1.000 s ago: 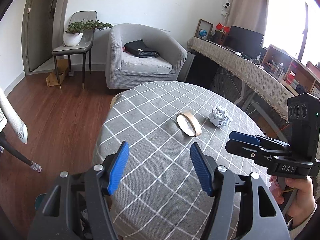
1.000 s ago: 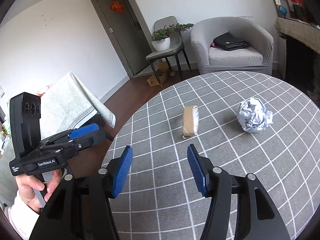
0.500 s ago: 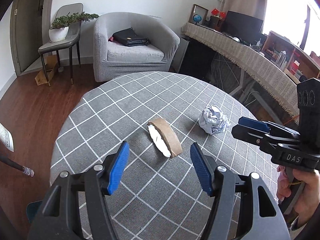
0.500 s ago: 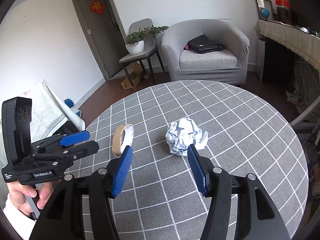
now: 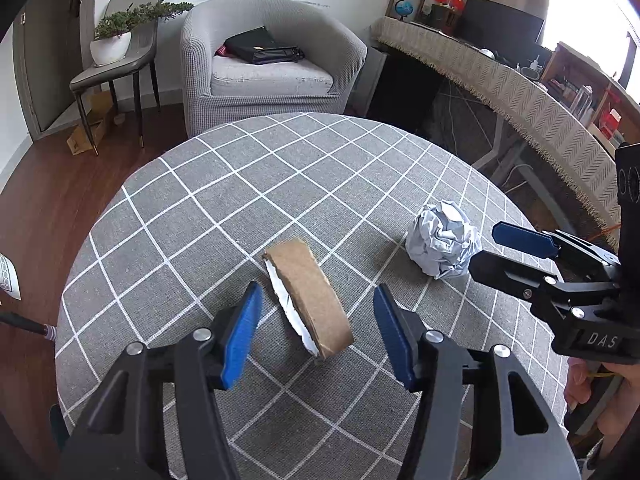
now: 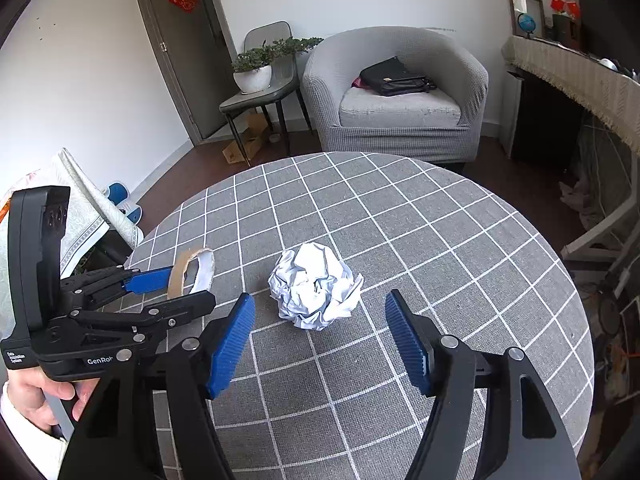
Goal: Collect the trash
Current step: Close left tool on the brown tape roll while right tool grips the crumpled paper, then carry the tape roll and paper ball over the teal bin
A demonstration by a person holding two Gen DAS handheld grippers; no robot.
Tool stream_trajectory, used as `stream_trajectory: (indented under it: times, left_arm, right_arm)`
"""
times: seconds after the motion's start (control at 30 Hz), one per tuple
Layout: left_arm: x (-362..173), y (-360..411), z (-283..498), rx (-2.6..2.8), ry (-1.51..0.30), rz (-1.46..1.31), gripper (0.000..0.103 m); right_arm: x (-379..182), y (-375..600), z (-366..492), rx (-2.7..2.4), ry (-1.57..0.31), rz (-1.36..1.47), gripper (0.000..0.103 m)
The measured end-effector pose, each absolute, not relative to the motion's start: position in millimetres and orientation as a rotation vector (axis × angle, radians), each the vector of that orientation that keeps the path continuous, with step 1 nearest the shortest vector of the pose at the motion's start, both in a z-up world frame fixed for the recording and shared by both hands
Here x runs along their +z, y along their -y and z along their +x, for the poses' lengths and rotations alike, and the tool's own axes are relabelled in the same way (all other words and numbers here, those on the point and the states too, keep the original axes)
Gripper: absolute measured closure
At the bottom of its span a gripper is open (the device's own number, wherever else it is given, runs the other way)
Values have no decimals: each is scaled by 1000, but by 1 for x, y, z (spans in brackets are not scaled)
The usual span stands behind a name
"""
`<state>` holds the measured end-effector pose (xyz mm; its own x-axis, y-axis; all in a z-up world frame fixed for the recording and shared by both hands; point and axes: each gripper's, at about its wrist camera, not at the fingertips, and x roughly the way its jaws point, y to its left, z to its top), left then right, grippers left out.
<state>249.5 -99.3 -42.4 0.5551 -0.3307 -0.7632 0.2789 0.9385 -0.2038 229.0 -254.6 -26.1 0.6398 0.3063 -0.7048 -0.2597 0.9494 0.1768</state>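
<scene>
A brown cardboard tape ring (image 5: 310, 298) stands on edge on the round table with the grey checked cloth (image 5: 224, 184). My left gripper (image 5: 316, 334) is open, its blue pads on either side of the ring's near end, not touching. A crumpled white paper ball (image 6: 314, 290) lies to the right of the ring. My right gripper (image 6: 320, 340) is open just in front of the ball. The ball also shows in the left wrist view (image 5: 442, 240), the ring in the right wrist view (image 6: 192, 270).
A grey armchair (image 5: 264, 64) with a black bag stands behind the table. A chair with a potted plant (image 5: 114, 44) is at the far left. A long desk with a fringed cloth (image 5: 520, 92) runs along the right. Wooden floor surrounds the table.
Both grippers have moved forward over the table. The left one has closed in on the tape ring, the right one on the paper ball. Both stay open.
</scene>
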Motion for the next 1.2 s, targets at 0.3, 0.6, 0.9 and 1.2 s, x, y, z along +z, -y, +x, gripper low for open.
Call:
stream_trajectory:
  times: [0.3, 0.6, 0.9, 1.2]
  left_arm:
    - [-44, 97, 255, -362, -906, 9, 74]
    - [-45, 82, 251, -409, -895, -38, 84]
    - [-42, 74, 238, -423, -889, -53, 85]
    - [-33, 52, 209, -402, -857, -55, 84]
  right_arm:
    - [-34, 239, 248, 331, -838, 37, 31]
    - [-46, 224, 253, 279, -874, -43, 46]
    - [-38, 212, 244, 317, -846, -32, 53]
    - [-27, 193, 224, 334, -811, -29, 53]
